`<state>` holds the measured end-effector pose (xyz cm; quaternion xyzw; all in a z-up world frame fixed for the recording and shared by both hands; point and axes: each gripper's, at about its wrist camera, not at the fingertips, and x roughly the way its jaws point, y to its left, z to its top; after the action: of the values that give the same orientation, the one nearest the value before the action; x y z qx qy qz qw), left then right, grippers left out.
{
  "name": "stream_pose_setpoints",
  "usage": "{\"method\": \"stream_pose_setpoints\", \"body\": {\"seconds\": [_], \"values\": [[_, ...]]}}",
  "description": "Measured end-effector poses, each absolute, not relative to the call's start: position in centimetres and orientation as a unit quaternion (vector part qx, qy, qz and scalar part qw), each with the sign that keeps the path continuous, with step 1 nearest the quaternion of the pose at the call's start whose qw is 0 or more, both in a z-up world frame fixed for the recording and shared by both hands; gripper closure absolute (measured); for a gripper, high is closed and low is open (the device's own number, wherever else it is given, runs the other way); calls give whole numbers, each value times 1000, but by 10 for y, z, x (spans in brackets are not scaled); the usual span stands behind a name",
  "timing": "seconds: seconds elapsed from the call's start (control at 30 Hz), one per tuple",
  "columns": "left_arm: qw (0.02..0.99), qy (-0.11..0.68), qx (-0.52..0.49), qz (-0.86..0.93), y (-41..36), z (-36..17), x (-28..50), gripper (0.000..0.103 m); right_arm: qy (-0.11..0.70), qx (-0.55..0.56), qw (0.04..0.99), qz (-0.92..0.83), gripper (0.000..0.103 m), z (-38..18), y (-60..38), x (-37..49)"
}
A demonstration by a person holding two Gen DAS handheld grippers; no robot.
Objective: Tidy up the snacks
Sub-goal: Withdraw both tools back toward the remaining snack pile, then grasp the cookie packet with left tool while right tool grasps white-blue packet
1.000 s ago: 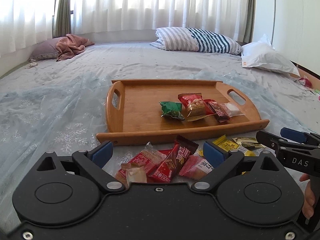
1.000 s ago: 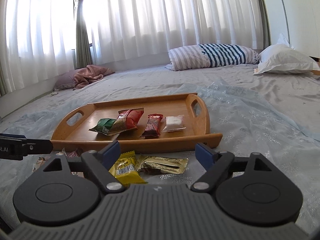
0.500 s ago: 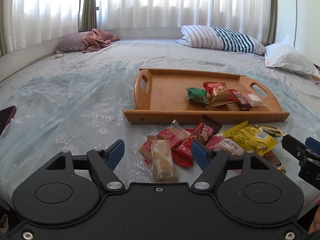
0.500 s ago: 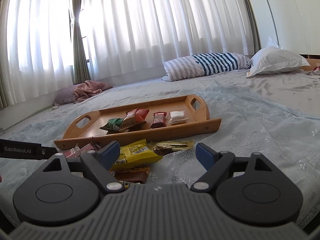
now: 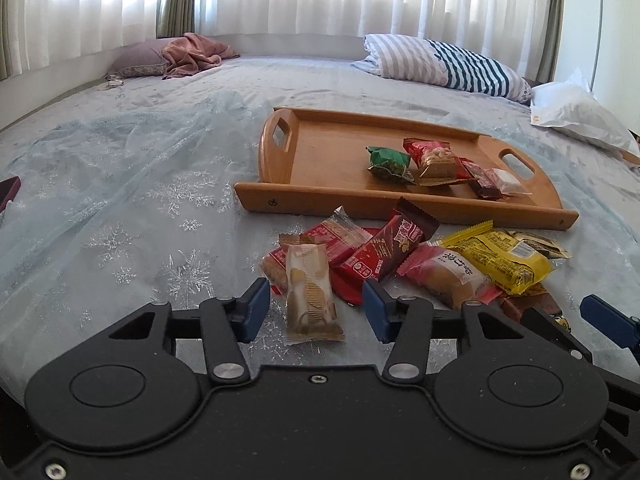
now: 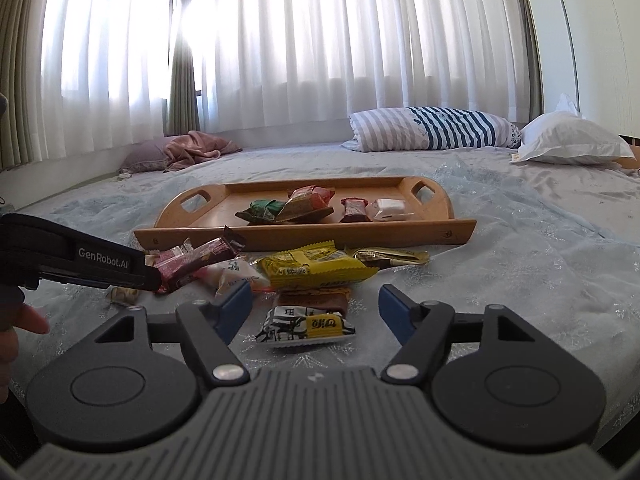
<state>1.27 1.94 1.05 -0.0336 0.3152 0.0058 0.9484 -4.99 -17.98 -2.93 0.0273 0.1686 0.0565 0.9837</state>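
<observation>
Hovering low over the bed (image 5: 120, 184), both grippers are spread wide and hold nothing; left gripper (image 5: 314, 307) straddles a beige wafer pack (image 5: 311, 294), right gripper (image 6: 315, 307) a black-and-white packet (image 6: 306, 326) only its own view shows; "GenRobot.AI" reads on the left one's side; loose snacks (image 6: 316, 266) lie just before the tray (image 6: 304, 232), which holds four more.

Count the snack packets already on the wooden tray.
4, in a row on the wooden tray: green packet, red-and-tan peanut packet, dark red bar, white packet nearest the right handle. Overlaps could hide another.
</observation>
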Motion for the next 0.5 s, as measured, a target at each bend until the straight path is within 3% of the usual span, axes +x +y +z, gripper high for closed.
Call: {"method": "stream_pose_setpoints", "body": {"seconds": [0.17,0.23,0.5], "values": [[947,318,-41,11,22,8,14,62,182,22,982,52,36,-32,-173,-47],[944,326,-40,10,23,7,16,77,190,23,980,52,38,-33,-172,-45],[946,323,-34,8,23,6,18,77,204,20,978,48,44,-34,-170,-38]]}}
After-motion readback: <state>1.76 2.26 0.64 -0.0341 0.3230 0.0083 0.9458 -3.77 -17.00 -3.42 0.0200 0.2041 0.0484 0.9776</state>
